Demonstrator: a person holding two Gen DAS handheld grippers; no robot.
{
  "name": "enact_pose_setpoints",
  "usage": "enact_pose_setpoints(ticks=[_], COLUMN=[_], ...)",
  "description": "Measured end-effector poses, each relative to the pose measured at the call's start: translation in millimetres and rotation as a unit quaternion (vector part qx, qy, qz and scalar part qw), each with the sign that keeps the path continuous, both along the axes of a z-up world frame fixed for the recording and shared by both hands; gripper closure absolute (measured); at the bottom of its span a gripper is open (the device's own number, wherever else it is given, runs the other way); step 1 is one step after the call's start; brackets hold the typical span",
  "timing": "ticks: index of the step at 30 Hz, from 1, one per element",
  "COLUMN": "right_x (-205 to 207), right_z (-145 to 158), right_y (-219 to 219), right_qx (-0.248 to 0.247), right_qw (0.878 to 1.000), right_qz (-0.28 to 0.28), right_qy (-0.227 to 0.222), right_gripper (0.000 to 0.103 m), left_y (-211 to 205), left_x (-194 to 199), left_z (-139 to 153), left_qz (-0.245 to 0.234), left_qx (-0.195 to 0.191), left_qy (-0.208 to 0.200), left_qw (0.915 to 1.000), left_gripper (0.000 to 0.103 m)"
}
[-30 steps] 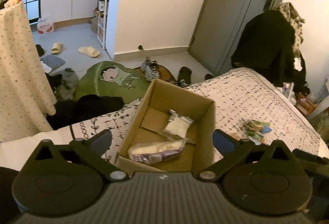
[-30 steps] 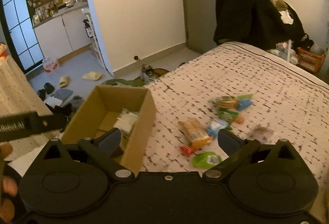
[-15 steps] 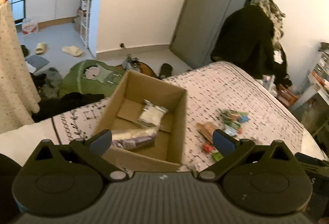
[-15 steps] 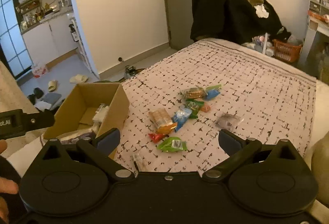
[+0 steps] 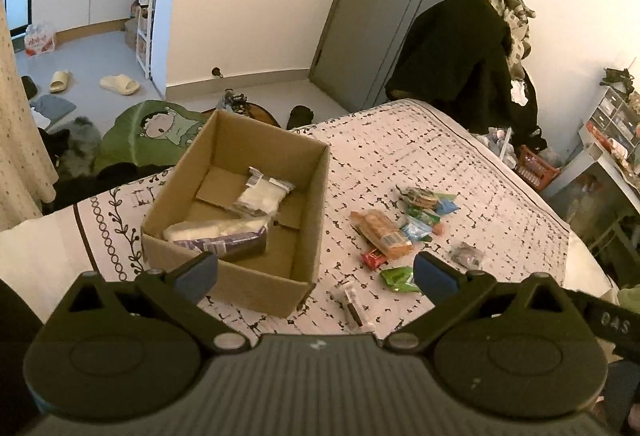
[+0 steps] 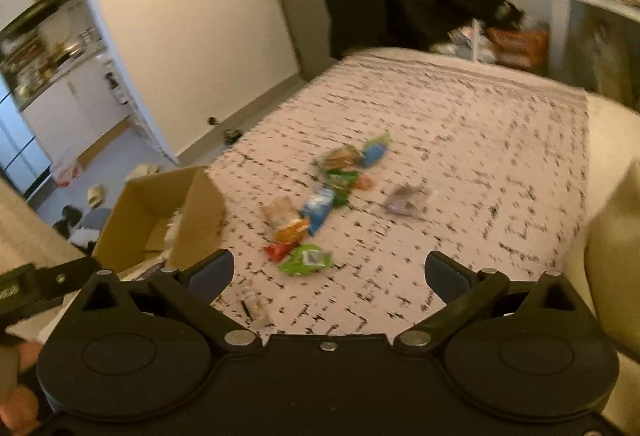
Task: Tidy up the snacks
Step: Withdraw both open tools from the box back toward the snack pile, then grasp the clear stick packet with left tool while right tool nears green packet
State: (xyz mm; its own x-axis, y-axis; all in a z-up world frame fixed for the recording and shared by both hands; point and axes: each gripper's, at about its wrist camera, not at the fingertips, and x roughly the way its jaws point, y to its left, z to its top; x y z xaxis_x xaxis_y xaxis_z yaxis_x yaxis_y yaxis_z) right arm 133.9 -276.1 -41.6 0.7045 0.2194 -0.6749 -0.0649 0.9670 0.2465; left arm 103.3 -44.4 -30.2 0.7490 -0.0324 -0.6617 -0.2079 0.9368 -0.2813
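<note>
An open cardboard box (image 5: pixel 312 196) stands on the patterned bed cover (image 5: pixel 460 160) and holds a white packet (image 5: pixel 264 194) and a long purple-and-white packet (image 5: pixel 224 236). Right of the box lie several loose snacks: an orange biscuit pack (image 5: pixel 384 232), a red bar (image 5: pixel 374 258), a green pouch (image 5: pixel 398 278), blue and green packets (image 5: pixel 424 212), and a thin clear stick pack (image 5: pixel 354 306). My left gripper (image 5: pixel 316 272) hovers open above the box's near corner. My right gripper (image 6: pixel 330 270) is open above the green pouch (image 6: pixel 306 259), with the box (image 6: pixel 200 212) to its left; this view is blurred.
A small dark wrapped snack (image 5: pixel 466 254) lies apart at the right. A chair piled with dark clothes (image 5: pixel 460 52) stands past the bed's far end. A green cartoon rug (image 5: pixel 152 132) and slippers (image 5: pixel 120 84) are on the floor. A hand (image 6: pixel 16 392) shows at the lower left.
Both cameras have swung right and pulled back, so the loose snacks now show in both views. The box has slid left in each frame. Both grippers stayed open and empty.
</note>
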Motion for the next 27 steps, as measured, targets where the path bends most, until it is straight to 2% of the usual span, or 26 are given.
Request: enact_pose_setpoints(ticks=[7, 10, 18, 20, 27], right_x=[2.5, 6.8, 34.9, 40.6, 60.4], right_z=[-6.5, -8.7, -21.0, -20.7, -21.9], right_y=[-3.3, -2.2, 4.5, 5.7, 1.1], right_qx=[0.006, 0.003, -0.011, -0.013, -0.024], right_qw=[1.0, 1.0, 0.999, 0.999, 0.999], right_qz=[-0.014, -0.01, 0.01, 0.016, 0.03], right_qy=[0.0, 0.002, 0.029, 0.028, 0.037], right_gripper=[0.001, 0.001, 0.009, 0.009, 0.01], left_y=[-17.4, -24.6, -39.6, -44.1, -58.6], left_x=[1.3, 6.0, 19.2, 25.1, 42.5], left_z=[-11.2, -21.8, -45.2, -52.0, -63.0], left_qz=[-0.02, -0.023, -0.02, -0.022, -0.028], left_qx=[0.002, -0.012, -0.031, -0.035, -0.04], left_qy=[-0.014, -0.01, -0.002, 0.008, 0.021], left_qw=[0.9997, 0.9996, 0.9993, 0.9991, 0.9986], left_gripper=[0.002, 0.003, 0.005, 0.01, 0.017])
